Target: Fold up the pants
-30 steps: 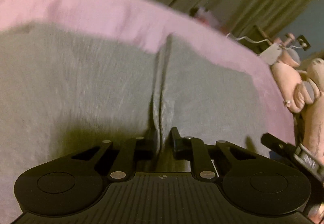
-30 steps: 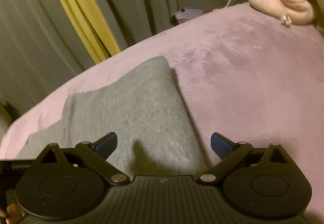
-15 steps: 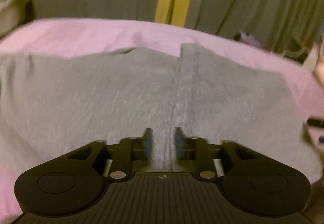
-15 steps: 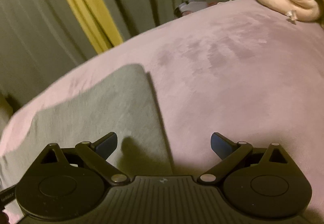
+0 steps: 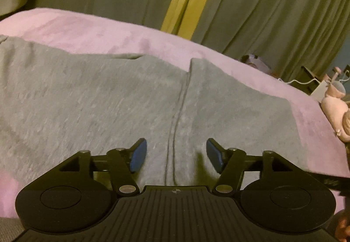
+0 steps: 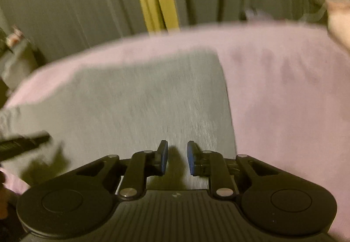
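Both claws over grey pants point(image 5: 109, 97): left claw point(image 5: 174, 155) opening, right claw point(image 6: 177, 157) closing.

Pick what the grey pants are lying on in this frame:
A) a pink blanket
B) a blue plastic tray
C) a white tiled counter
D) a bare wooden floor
A: the grey pants lie spread flat on a pink blanket, which shows beyond their far edge in the left wrist view and to their right in the right wrist view.
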A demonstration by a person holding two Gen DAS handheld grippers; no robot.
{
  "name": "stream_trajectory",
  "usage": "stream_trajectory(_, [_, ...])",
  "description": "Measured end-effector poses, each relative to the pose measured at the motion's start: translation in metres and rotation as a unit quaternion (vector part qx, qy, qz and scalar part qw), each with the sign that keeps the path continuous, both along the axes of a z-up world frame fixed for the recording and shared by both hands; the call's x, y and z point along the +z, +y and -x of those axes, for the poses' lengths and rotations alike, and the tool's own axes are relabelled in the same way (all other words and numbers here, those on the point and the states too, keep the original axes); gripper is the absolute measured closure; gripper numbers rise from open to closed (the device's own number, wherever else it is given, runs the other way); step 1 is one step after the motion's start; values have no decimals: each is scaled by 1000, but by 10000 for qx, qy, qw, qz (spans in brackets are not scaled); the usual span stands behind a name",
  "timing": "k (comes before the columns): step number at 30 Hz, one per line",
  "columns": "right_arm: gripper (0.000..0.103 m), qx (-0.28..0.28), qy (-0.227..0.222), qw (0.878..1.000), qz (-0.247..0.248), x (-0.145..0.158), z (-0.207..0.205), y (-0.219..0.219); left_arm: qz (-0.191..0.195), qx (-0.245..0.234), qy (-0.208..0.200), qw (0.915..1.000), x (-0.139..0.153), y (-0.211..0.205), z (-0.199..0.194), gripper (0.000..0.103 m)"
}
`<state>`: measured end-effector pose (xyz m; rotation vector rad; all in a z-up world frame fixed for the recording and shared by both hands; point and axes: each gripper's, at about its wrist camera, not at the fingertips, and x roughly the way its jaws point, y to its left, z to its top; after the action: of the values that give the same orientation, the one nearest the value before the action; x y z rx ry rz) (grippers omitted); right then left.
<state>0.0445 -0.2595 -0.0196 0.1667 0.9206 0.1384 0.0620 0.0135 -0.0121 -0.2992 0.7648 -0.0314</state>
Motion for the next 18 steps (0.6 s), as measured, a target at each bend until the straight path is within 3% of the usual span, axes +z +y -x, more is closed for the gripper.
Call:
stream_trajectory(4, [85, 3, 66, 10000, -11, 2, -4, 1, -275, 100, 386, 9988, -9, -4, -5, 22])
stream_trajectory(8, [85, -115, 99, 9981, -593, 5, 13, -9, -293, 297, 596, 9974, -12, 0, -5, 21])
stream_trajectory(14, [84, 188, -16, 9986, 502, 0, 21, 24, -291, 437, 691, 9962, -17, 3, -8, 15])
stream_trajectory(18, [84, 128, -21, 9999, 54, 5, 12, 12, -321, 469, 588, 9967, -13, 2, -3, 15])
